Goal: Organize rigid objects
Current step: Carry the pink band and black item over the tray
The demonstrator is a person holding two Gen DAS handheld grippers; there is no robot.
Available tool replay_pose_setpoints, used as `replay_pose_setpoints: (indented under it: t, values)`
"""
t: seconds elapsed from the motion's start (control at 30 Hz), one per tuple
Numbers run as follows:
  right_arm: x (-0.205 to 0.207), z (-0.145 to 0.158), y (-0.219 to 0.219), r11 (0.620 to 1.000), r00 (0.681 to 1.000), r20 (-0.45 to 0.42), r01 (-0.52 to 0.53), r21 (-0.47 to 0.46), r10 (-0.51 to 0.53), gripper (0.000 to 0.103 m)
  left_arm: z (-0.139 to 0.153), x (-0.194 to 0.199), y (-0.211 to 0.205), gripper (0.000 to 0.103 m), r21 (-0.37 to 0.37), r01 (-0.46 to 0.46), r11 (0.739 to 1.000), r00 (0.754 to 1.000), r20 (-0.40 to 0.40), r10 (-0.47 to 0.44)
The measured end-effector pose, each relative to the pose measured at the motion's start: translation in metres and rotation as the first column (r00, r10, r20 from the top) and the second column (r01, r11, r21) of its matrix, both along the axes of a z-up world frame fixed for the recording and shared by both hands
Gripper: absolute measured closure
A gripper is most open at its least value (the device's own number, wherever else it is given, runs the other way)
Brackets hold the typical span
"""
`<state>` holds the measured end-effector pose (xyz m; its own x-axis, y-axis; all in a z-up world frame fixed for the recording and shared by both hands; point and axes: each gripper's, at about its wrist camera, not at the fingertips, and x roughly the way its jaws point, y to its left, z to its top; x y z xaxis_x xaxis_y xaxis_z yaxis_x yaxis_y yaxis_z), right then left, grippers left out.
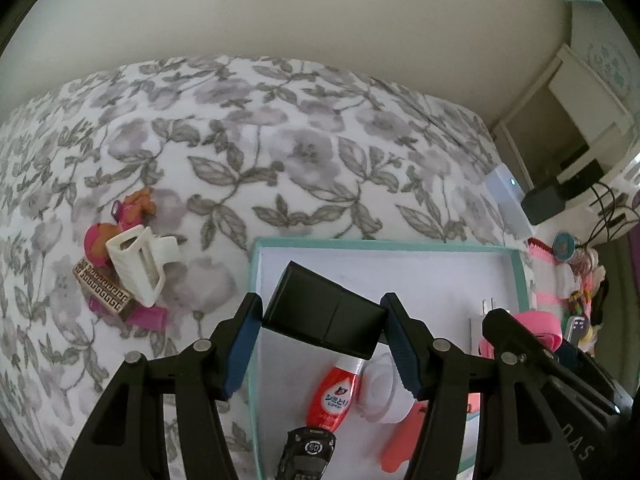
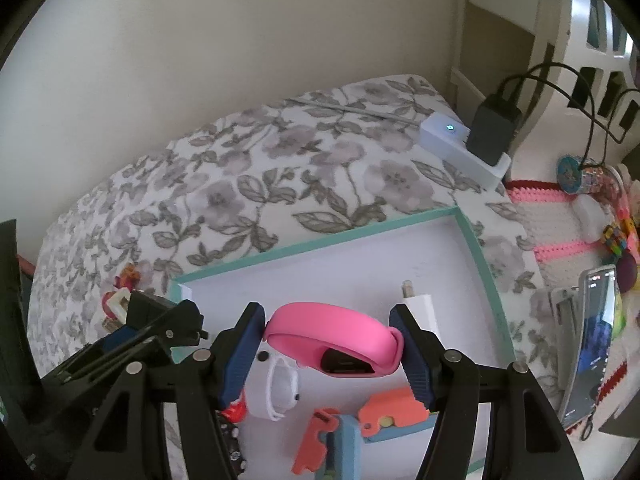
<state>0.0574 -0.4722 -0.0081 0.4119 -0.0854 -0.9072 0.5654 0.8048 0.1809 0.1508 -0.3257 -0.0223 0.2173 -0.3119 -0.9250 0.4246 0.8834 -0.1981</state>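
From my left wrist camera, my left gripper has its blue pads pressed on the two ends of a black rectangular box, which hangs tilted above the near-left corner of the teal-rimmed tray. Under it in the tray lie a red bottle with a white label, a white rounded piece touching it, a black toy car at the bottom edge and a coral piece. Out on the floral bedcover, well left of the tray, sits a small heap: a white hair claw, a Greek-key patterned clip and a pink doll figure. My other gripper shows at the right edge, carrying something pink. From my right wrist camera, my right gripper is clamped on a pink oval band with a dark window in its side, held over the tray. Beyond it in the tray lies a white plug adapter; below are a white clip and coral toy pieces. A white power strip with a lit indicator lies past the tray's far corner, and a phone stands at the right.
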Motion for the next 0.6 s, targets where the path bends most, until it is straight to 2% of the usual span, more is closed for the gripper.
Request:
replay_pose_setpoints:
  t: [0.6]
  values:
    - [-0.001, -0.031, -0.008, 0.998, 0.998, -0.067, 0.017, 0.055, -0.014, 0.035, -0.027, -0.005, -0.009, 0.04, 0.093, 0.029, 0.995, 0.999, -0.031, -0.026]
